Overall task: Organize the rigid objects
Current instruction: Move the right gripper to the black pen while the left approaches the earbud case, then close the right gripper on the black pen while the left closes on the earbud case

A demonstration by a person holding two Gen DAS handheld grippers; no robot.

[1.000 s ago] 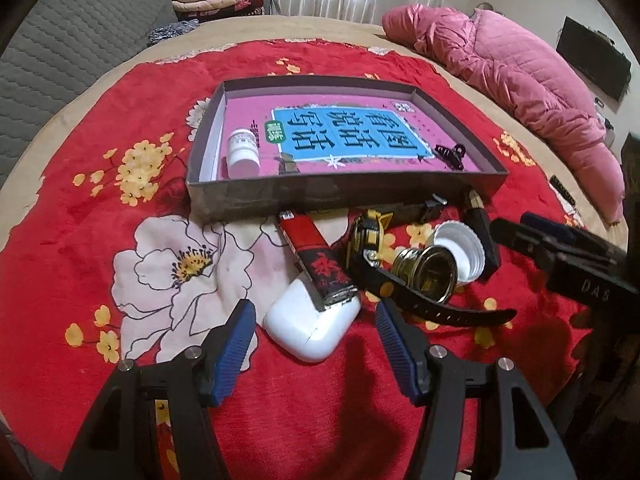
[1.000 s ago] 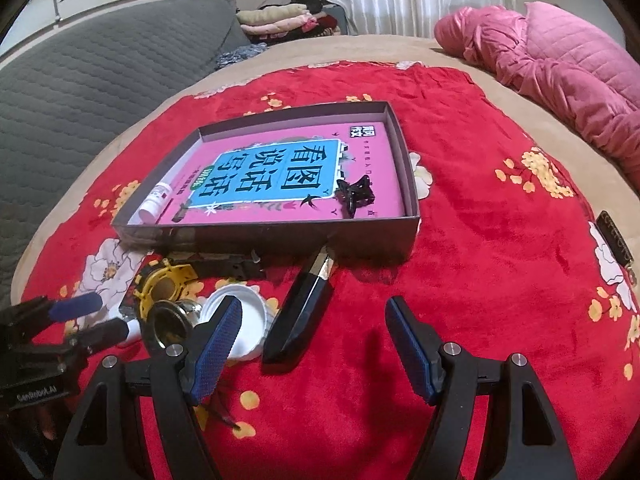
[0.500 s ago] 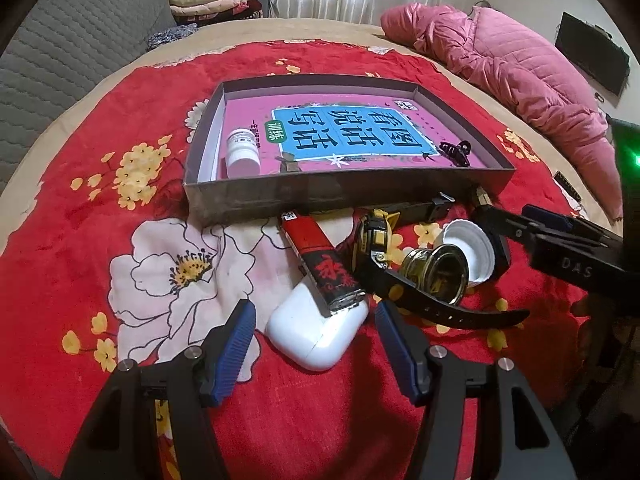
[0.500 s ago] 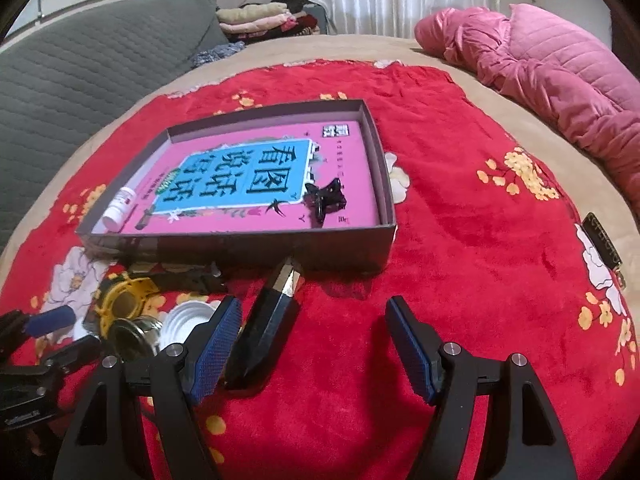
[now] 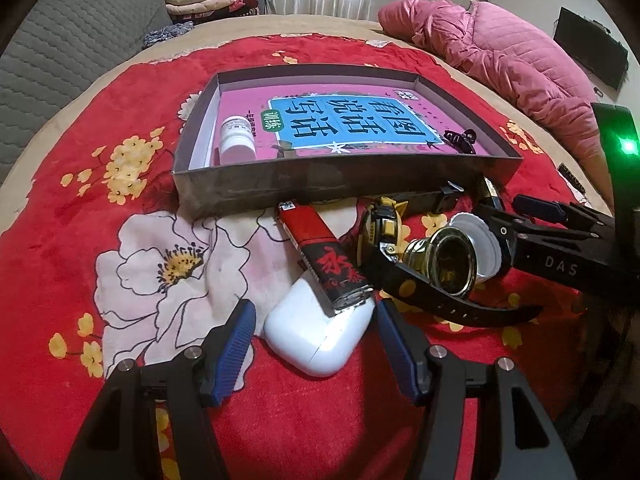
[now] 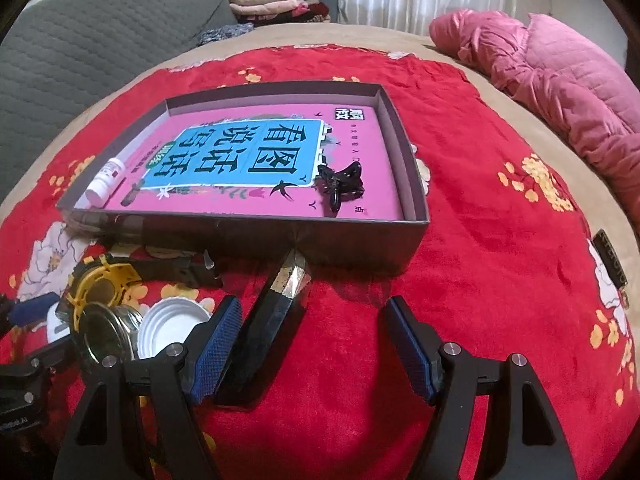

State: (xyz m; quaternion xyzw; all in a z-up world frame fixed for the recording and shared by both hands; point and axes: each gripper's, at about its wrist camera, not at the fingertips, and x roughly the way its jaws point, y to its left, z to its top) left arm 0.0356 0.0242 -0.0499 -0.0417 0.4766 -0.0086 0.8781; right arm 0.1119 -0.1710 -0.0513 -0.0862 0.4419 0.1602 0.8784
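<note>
My left gripper (image 5: 312, 338) hangs with its jaws apart, one blue pad on each side of the white earbud case (image 5: 318, 330); whether the pads touch it I cannot tell. The red lighter (image 5: 322, 254) lies with its metal end resting on the far part of that case and its other end pointing at the gray box (image 5: 304, 188). Just right of the lighter sits the black-strapped watch (image 5: 400, 256), with the brass bell (image 5: 448, 262) leaning on its strap and the white cap (image 5: 484, 240) just beyond the bell.

My right gripper (image 6: 314, 344) is also spread wide and grips nothing. The black tube (image 6: 268, 332) lies inside the gap, close against the left pad, with its silvery tip almost at the box's (image 6: 360, 244) near wall. To the left of the tube, the white cap (image 6: 172, 328), the bell (image 6: 106, 332) and the watch's yellow face (image 6: 104, 284) crowd together in front of the box.

Inside the box, a pink and blue book (image 6: 256, 160) covers the floor. A white bottle (image 6: 105, 182) lies on its side at the box's left wall, and a black hair claw (image 6: 340, 182) sits on the book nearer the right wall. Everything rests on the red flowered blanket (image 6: 500, 260) spread over the bed.
</note>
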